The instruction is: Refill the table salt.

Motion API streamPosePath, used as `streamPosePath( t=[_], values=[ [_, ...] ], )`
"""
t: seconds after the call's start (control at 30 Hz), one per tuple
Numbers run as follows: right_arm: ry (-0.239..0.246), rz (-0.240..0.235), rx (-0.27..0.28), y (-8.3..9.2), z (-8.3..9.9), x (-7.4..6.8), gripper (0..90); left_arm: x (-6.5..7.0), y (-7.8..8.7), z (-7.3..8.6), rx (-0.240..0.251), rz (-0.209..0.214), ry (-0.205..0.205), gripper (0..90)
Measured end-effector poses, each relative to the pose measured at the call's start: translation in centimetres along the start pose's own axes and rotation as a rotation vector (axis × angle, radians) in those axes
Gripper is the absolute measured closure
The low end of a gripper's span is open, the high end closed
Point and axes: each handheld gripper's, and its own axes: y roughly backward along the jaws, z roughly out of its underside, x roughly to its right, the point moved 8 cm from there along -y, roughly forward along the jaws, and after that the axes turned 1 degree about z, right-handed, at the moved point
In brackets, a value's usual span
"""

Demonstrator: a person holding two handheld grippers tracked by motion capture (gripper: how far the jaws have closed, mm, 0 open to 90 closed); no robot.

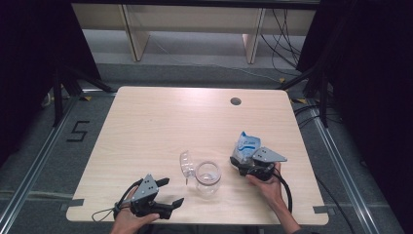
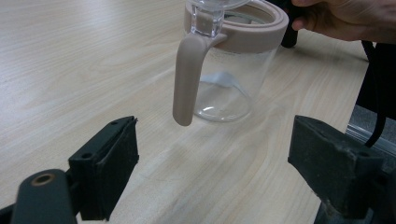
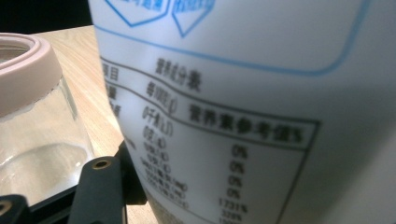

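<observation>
Right gripper (image 1: 239,163) closing around the soft pouch (image 1: 247,144) right of the jar (image 1: 208,177), grip unconfirmed; pouch may buckle and slip. Left gripper (image 1: 171,191) released.

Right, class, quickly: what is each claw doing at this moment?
Left claw: open, nothing in it, facing the glass jug.
Right claw: at the white and blue bag; grip cannot be told.

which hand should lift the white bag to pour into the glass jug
Right. The right hand-held gripper already has the white bag between its jaws, beside the glass jug. The left hand-held gripper stands open and empty, facing the jug's handle.
</observation>
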Motion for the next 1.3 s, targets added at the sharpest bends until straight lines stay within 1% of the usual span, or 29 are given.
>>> streamPosePath(
  t=[0.1, 0.13, 0.17, 0.2, 0.27, 0.3, 0.33, 0.37, 0.4, 0.47, 0.5, 0.53, 0.57, 0.63, 0.67, 0.7, 0.73, 0.77, 0.8, 0.83, 0.9, 1.0, 1.07, 1.1, 1.13, 1.17, 1.23, 1.27, 1.3],
  values=[
    [0.004, -0.001, -0.002, 0.0, 0.0, 0.0, 38.9, 0.0, -0.1, 0.0, 0.007, 0.007, 0.002, 15.2],
    [0.01, -0.01, 0.007, -0.1, -0.1, -0.1, 39.1, 0.0, -0.1, 0.0, 0.008, 0.005, 0.003, 15.2],
    [0.031, 0.003, 0.012, -0.1, -0.2, 0.1, 39.3, 0.0, 0.0, 0.0, 0.003, 0.001, 0.001, 15.2],
    [0.046, -0.006, -0.003, 0.0, -0.1, 0.1, 39.4, 0.0, 0.0, 0.0, 0.001, 0.0, 0.001, 15.2],
    [0.063, 0.004, 0.026, -0.2, -0.3, 0.3, 39.6, 0.0, 0.0, 0.0, 0.0, 0.0, 0.0, 15.2],
    [0.043, 0.001, 0.016, -0.2, -0.2, 0.1, 39.8, 0.0, 0.0, 0.0, 0.0, 0.001, 0.0, 15.2],
    [0.063, -0.005, 0.024, -0.2, -0.4, 0.1, 40.0, 0.0, 0.0, 0.0, 0.0, 0.001, -0.005, 15.2],
    [0.093, 0.007, 0.013, -0.1, -0.4, 0.4, 40.2, -0.1, 0.0, 0.0, -0.001, 0.003, -0.016, 15.2],
    [0.082, 0.005, 0.004, -0.1, -0.4, 0.2, 40.3, -0.1, 0.0, 0.0, 0.0, 0.003, -0.015, 15.2],
    [0.114, 0.005, -0.012, -0.1, -0.4, 0.1, 40.5, 0.0, 0.0, -0.1, 0.002, 0.003, -0.009, 15.2],
    [0.108, 0.006, -0.006, -0.2, -0.4, 0.0, 40.5, -0.1, 0.0, -0.1, 0.004, 0.005, -0.015, 15.2],
    [0.126, 0.012, 0.018, -0.3, -0.6, 0.1, 40.5, -0.1, 0.0, -0.1, 0.005, 0.004, -0.013, 15.2],
    [0.139, -0.005, 0.013, -0.4, -0.6, -0.1, 40.5, -0.1, 0.0, -0.1, 0.005, 0.007, -0.014, 15.2],
    [0.175, 0.013, 0.002, -0.4, -0.7, -0.1, 40.5, -0.1, 0.0, -0.1, 0.004, 0.005, -0.013, 15.2],
    [0.18, 0.002, 0.002, -0.4, -0.7, -0.2, 40.6, -0.1, 0.0, -0.1, 0.004, 0.008, -0.018, 15.2],
    [0.158, -0.014, 0.001, -0.4, -0.7, -0.6, 40.7, -0.1, 0.0, -0.1, 0.002, 0.008, -0.022, 15.2],
    [0.162, 0.0, 0.008, -0.3, -0.9, -0.6, 40.7, -0.1, 0.0, 0.0, 0.0, 0.004, -0.015, 15.2],
    [0.186, 0.006, 0.026, -0.4, -1.1, -0.5, 40.7, -0.1, 0.0, 0.0, -0.002, 0.004, -0.015, 15.2],
    [0.186, 0.009, 0.027, -0.3, -1.3, -0.6, 40.7, 0.0, 0.0, 0.0, -0.002, 0.005, -0.017, 15.2],
    [0.198, 0.013, 0.021, -0.1, -1.3, -0.5, 40.7, 0.1, 0.0, 0.0, -0.002, 0.007, -0.007, 15.2],
    [0.208, 0.022, 0.034, 0.1, -1.7, -0.5, 40.7, 0.2, -0.1, 0.0, 0.006, 0.013, 0.001, 15.2],
    [0.231, 0.041, 0.038, 0.4, -2.0, -0.5, 40.7, 0.2, -0.1, 0.0, 0.007, 0.01, 0.0, 15.2],
    [0.247, 0.042, 0.035, 0.4, -1.9, -0.5, 40.7, 0.2, -0.2, -0.1, 0.008, 0.011, 0.0, 15.2],
    [0.252, 0.044, 0.042, 0.4, -2.0, -0.6, 40.7, 0.2, -0.2, -0.1, 0.007, 0.01, -0.011, 15.2],
    [0.274, 0.043, 0.03, 0.5, -1.9, -0.6, 40.7, 0.2, -0.2, -0.1, 0.008, 0.013, -0.02, 15.2],
    [0.278, 0.05, 0.039, 0.4, -2.0, -0.7, 40.7, 0.2, -0.2, -0.1, 0.008, 0.01, -0.015, 15.2],
    [0.281, 0.057, 0.036, 0.6, -2.1, -0.8, 40.7, 0.2, -0.2, -0.1, 0.008, 0.011, -0.017, 15.2],
    [0.293, 0.058, 0.03, 0.7, -2.1, -0.8, 40.8, 0.2, -0.2, -0.1, 0.008, 0.012, -0.017, 15.2],
    [0.31, 0.065, 0.042, 0.6, -2.3, -0.8, 40.7, 0.2, -0.2, -0.1, 0.008, 0.011, -0.017, 15.2]
  ],
)
